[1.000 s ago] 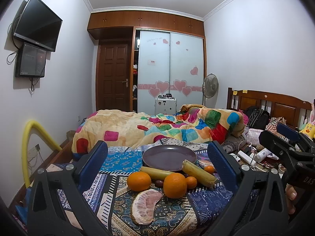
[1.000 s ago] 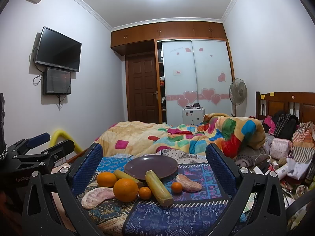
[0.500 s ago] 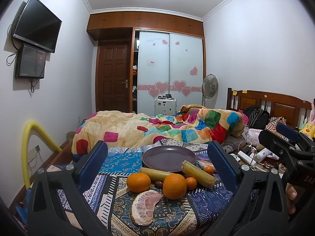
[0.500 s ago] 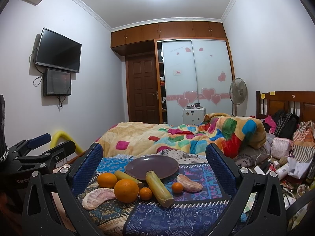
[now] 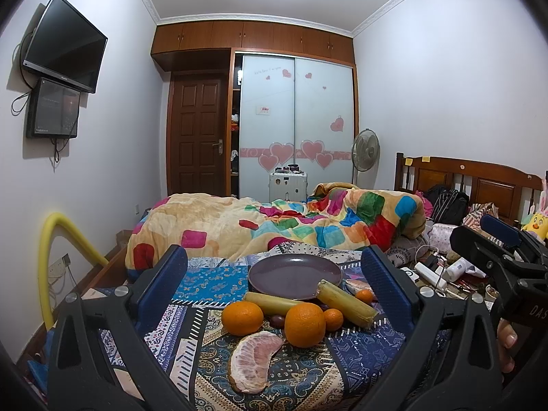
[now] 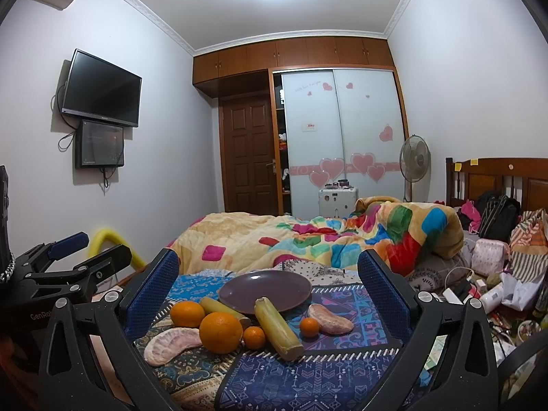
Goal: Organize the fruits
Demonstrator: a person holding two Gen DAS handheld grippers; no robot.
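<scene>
An empty purple plate (image 5: 294, 275) (image 6: 264, 291) lies on a patterned cloth (image 5: 301, 376) on the bed. In front of it sit two large oranges (image 5: 304, 323) (image 5: 242, 318), two small tangerines (image 6: 254, 337) (image 6: 309, 327), two yellow cane sticks (image 6: 278, 327) (image 5: 274, 303), and two peeled pomelo segments (image 5: 253, 361) (image 6: 330, 320). A dark small fruit (image 5: 276, 320) hides between the oranges. My left gripper (image 5: 274, 281) is open, held back from the fruit. My right gripper (image 6: 269, 281) is open too, with nothing between its fingers.
A rumpled patchwork quilt (image 5: 274, 222) covers the bed behind the plate. Bags, bottles and cables clutter the right side (image 6: 493, 274) by the wooden headboard (image 5: 462, 185). A yellow foam tube (image 5: 51, 257) curves at the left wall under a television (image 5: 65, 54).
Both views have shifted only slightly, the right one drifting a touch left; the fruit and plate lie as before and both grippers stay open.
</scene>
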